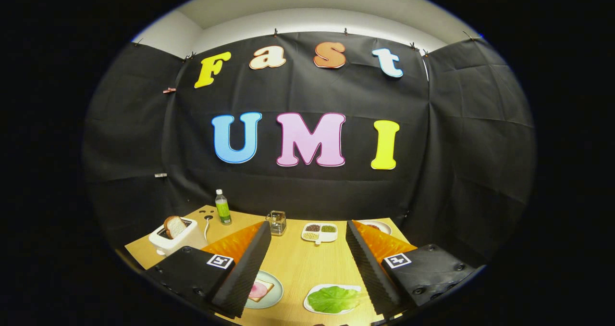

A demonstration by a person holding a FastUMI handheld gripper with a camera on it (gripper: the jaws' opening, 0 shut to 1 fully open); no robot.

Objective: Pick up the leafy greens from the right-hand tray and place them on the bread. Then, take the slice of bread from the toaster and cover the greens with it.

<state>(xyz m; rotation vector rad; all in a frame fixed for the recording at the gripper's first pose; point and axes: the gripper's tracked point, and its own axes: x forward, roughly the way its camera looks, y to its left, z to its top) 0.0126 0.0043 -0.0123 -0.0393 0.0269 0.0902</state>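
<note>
The gripper [307, 263] hangs well above the table [298, 268], its two black ribbed fingers [245, 263] spread wide with nothing between them; I'd say it is held high and released so the whole layout can be taken in before the first reach.

Nearest, under the fingertips, sit the two things that matter first. At about 5 o'clock from the point between the fingers, the greens [336, 298] lie flat on a white tray [311, 306], just beside the right finger: a soft, crinkled leaf, limp-looking, probably easy to crush or to drop if pinched by its edge. At about 7 o'clock a pale round plate [275, 293] carries the bread [262, 290], a square slice topped with a pink round of what looks like ham, half hidden by the left finger. Plate and tray are near each other, likely to keep the carry short.

Further off, at 12 o'clock, a small metal-and-glass caddy [277, 222] and a white divided dish [320, 232] of grains stand apart from the work area. A white plate [379, 226] peeks past the right finger.

At 10 o'clock the white toaster [175, 239] holds a slice [174, 226] upright in its slot, crust up, ready to be lifted. Beyond it stands a green bottle [222, 207], against the black cloth wall [307, 186].
</note>
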